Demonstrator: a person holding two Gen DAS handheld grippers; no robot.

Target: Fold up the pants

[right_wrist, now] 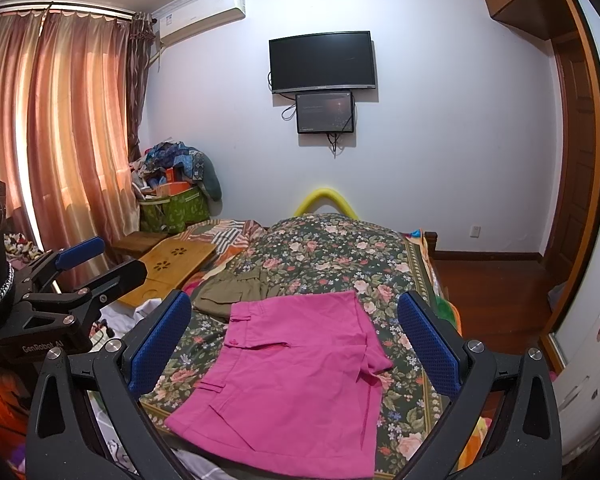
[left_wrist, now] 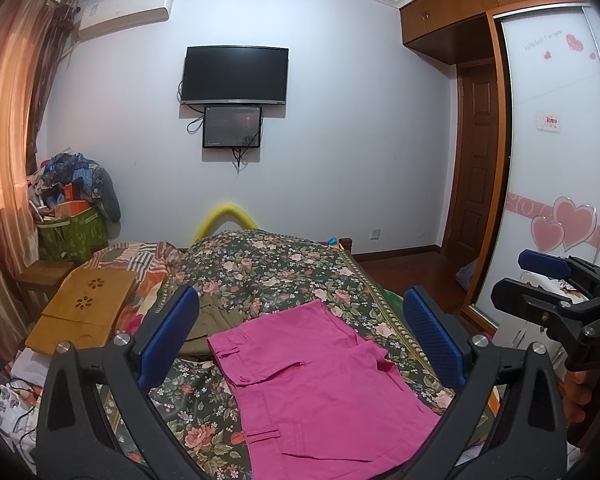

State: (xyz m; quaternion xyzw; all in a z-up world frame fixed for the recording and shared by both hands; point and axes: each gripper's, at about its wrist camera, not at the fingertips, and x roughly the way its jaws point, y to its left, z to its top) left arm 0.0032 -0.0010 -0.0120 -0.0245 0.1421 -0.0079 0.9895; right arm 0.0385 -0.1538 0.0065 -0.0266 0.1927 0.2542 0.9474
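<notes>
Pink shorts (left_wrist: 320,384) lie flat on the floral bedspread (left_wrist: 276,268), waistband to the left, legs to the right. They also show in the right wrist view (right_wrist: 292,376). My left gripper (left_wrist: 300,320) is open and empty, held above the shorts. My right gripper (right_wrist: 296,320) is open and empty, also above them. Each gripper shows in the other's view: the right one (left_wrist: 540,276) at the right edge, the left one (right_wrist: 100,260) at the left edge.
An olive-green garment (right_wrist: 236,288) lies folded just beyond the shorts. A bamboo lap tray (left_wrist: 84,312) sits on the bed's left side. A green bin (right_wrist: 176,208) of clutter stands by the curtain. A wardrobe (left_wrist: 560,152) is on the right.
</notes>
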